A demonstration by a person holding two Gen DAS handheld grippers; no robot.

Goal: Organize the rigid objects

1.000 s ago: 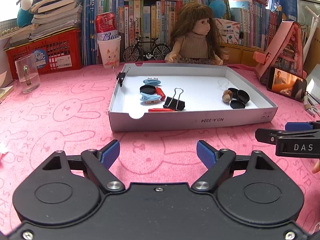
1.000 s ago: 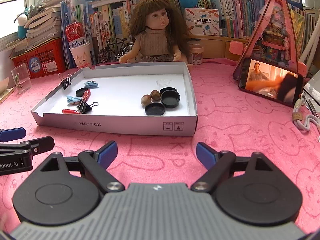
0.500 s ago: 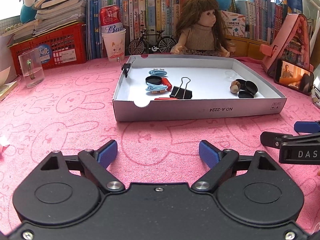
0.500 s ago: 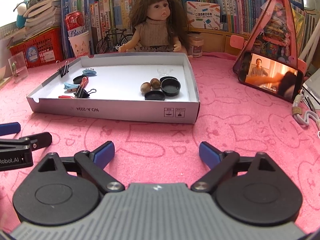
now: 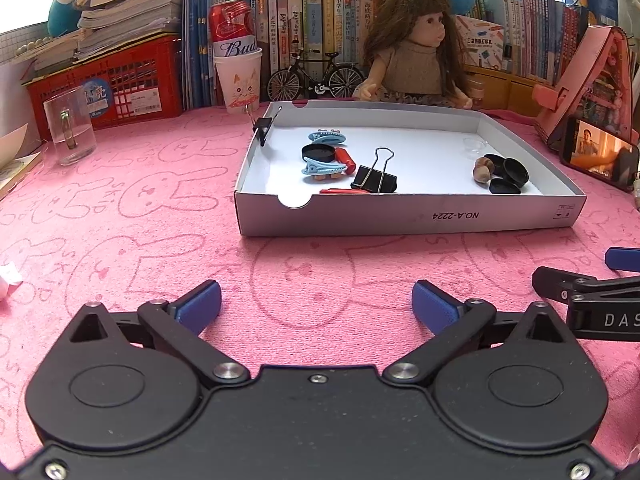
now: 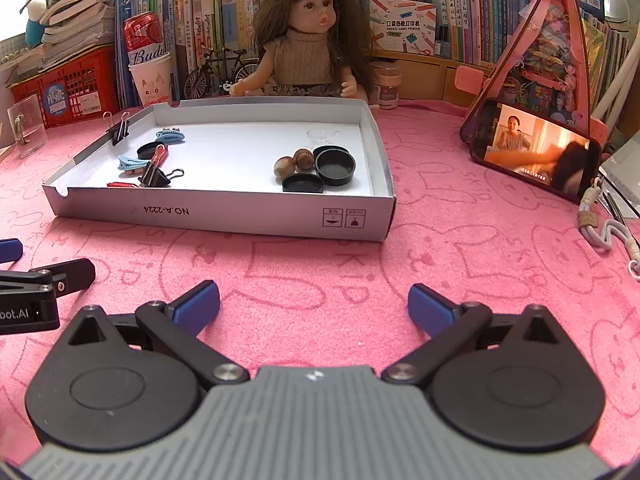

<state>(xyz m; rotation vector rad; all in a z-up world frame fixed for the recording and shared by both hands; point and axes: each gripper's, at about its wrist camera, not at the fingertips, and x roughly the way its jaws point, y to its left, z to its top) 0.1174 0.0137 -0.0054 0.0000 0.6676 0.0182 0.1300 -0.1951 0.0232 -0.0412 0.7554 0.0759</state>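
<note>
Both of your grippers have drawn back and lowered over the last second: the shallow white cardboard tray (image 5: pixel 408 210) now sits farther ahead of them, with more of the pink rabbit-print surface (image 5: pixel 132 208) showing between. Your left gripper (image 5: pixel 316 304) and your right gripper (image 6: pixel 314 304) both stand wide apart at the jaws, holding nothing, side by side and low over the cloth.

Ahead of the left gripper, inside the tray, lies one cluster: two light-blue plastic hair clips (image 5: pixel 323 169), a round black lid (image 5: pixel 318 153), a red cylindrical piece (image 5: pixel 345 159), a large black metal binder clip (image 5: pixel 375 178) and a thin red stick (image 5: pixel 336 191). A small black binder clip (image 5: pixel 262 126) is pinched on the tray's left wall. Ahead of the right gripper, by the tray's right wall, lie two brown nuts (image 6: pixel 294 164) and three round black caps (image 6: pixel 334 166), touching one another, with a small clear plastic piece (image 6: pixel 322 135) just beyond.

Judging by this, everything small already rests in the tray in two rough groups. That fits either a sorted tray with the grippers retreating, or a pause before sorting the mixed left cluster further; you cannot tell which from here. Nothing loose shows on the cloth near either gripper.
</note>
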